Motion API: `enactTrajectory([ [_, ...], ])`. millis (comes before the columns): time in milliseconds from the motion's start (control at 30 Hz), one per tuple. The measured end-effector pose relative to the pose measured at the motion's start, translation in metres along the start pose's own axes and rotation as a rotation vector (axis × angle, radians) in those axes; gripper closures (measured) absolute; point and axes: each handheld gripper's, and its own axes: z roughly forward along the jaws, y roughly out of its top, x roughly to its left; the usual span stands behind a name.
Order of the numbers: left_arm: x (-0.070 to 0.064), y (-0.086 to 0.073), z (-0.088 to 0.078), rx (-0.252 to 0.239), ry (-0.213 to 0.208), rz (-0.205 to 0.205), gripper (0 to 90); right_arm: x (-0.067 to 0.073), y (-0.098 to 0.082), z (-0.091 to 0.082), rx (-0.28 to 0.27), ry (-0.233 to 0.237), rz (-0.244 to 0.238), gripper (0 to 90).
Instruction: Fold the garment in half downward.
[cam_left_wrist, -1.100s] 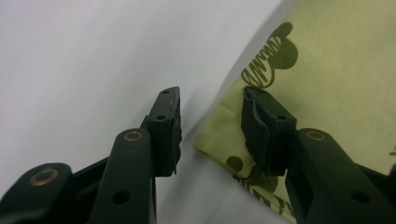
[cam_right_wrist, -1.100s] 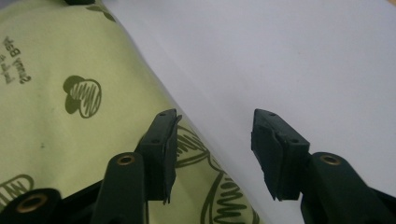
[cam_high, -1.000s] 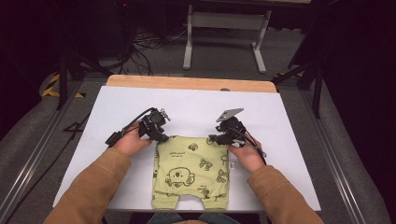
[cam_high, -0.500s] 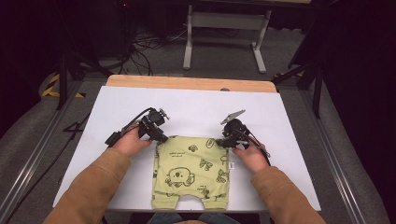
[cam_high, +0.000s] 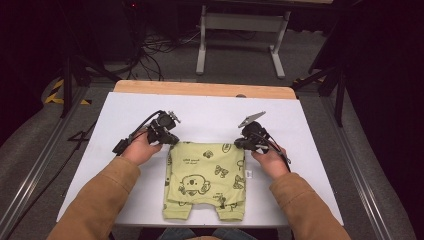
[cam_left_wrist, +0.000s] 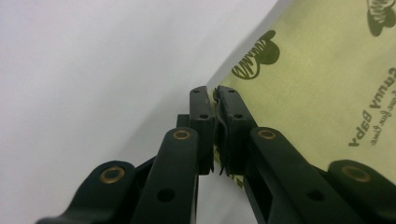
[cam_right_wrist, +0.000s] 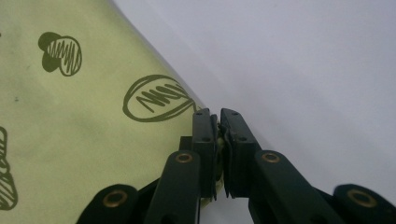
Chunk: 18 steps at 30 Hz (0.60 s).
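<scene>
Soft yellow-green printed baby garment (cam_high: 206, 177), corners pinched in left claw (cam_high: 169, 141) and right claw (cam_high: 240, 144), apparently folded.

White counter (cam_high: 210, 112) lies bare across the upper half of the frame and down both sides; only the yellow-green garment (cam_high: 206, 177) occupies the lower middle.

Left tongs (cam_left_wrist: 215, 135) pinching yellow garment (cam_left_wrist: 322, 88) edge — just closed — white table (cam_left_wrist: 93, 70) beneath.

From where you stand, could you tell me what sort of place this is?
Probably a lab or workshop recording bench: a white-topped table with a wooden far edge, loose black cables on the grey floor, and a grey metal stand behind it.
</scene>
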Motion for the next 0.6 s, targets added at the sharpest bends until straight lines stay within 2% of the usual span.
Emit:
enactTrajectory([
  [67, 0.005, 0.002, -0.002, -0.033, 0.006, -0.016, 85.3, -0.003, 0.003, -0.002, -0.033, -0.026, -0.001, 84.8],
  [100, 0.006, 0.003, -0.002, -0.04, 0.005, -0.025, 85.3, -0.003, 0.003, -0.002, -0.033, -0.026, -0.001, 84.8],
  [133, 0.009, 0.004, -0.002, -0.044, 0.006, -0.03, 85.3, -0.006, 0.004, -0.003, -0.048, -0.03, 0.005, 84.8],
  [167, 0.011, 0.005, -0.002, -0.056, 0.014, -0.043, 85.2, -0.009, 0.004, -0.002, -0.078, -0.041, 0.033, 84.8],
  [233, 0.013, 0.006, -0.002, -0.059, 0.023, -0.041, 85.3, -0.01, 0.004, -0.001, -0.083, -0.047, 0.037, 84.8],
  [267, 0.013, 0.007, -0.001, -0.083, 0.034, -0.052, 85.2, -0.012, 0.004, 0.001, -0.095, -0.064, 0.05, 84.8],
  [400, 0.016, 0.01, 0.0, -0.112, 0.063, -0.059, 85.2, -0.016, 0.004, 0.003, -0.128, -0.097, 0.063, 84.8],
  [500, 0.016, 0.011, 0.0, -0.119, 0.065, -0.066, 85.1, -0.016, 0.004, 0.005, -0.14, -0.118, 0.069, 84.6],
  [600, 0.016, 0.01, -0.001, -0.115, 0.063, -0.064, 84.8, -0.012, 0.005, 0.005, -0.149, -0.147, 0.047, 83.4],
])
